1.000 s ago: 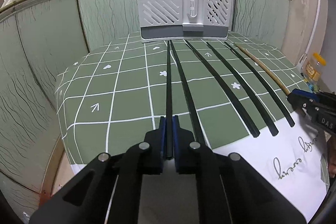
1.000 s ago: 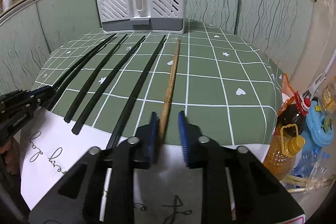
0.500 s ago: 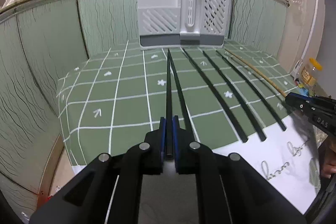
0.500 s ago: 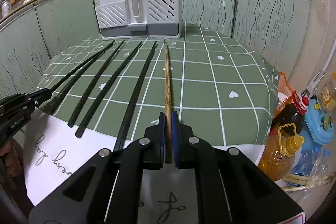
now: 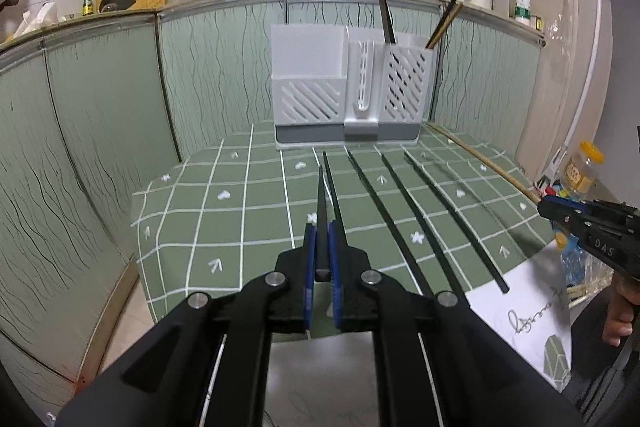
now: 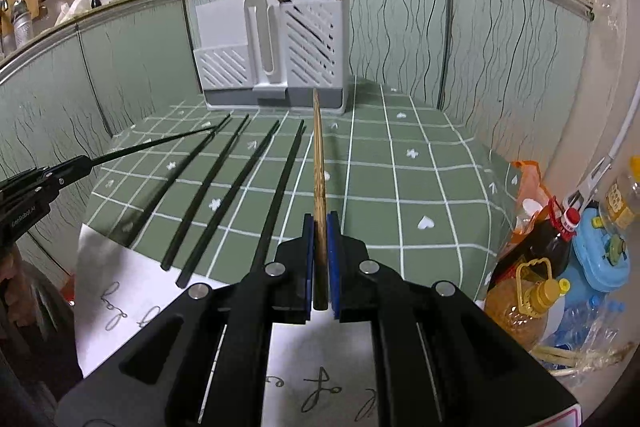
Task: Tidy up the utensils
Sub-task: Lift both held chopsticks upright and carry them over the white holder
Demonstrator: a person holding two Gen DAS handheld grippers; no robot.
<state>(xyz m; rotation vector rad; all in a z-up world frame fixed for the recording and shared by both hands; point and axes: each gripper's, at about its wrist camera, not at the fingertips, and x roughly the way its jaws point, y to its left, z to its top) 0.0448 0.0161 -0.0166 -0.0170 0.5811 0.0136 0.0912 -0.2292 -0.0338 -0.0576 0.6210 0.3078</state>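
- Both chopsticks have come up off the table since a second ago: the black chopstick (image 5: 321, 211) then lay flat among its fellows, and the wooden chopstick (image 6: 319, 187) sat between jaws not yet closed.
- Now the black one points at the white holder (image 5: 348, 87) with its tip clear of the checked tablecloth (image 5: 224, 219); the wooden one also aims at the holder, its far end near the base.
- Four black chopsticks (image 5: 416, 223) remain on the cloth between the two lifted ones.
- To do this step well, I judge each stick should be tilted tip-down over the slotted right compartment, where two sticks already stand, and lowered without knocking them.
- A grip this near the blunt end leaves a long lever, so slow wrist turns should prevent slipping.
- Left gripper (image 5: 321, 267): jaws closed tight on the black chopstick's thick end.
- Right gripper (image 6: 320, 259): jaws likewise clamped on the wooden chopstick, blue pads (image 6: 333, 259) pressing both sides.
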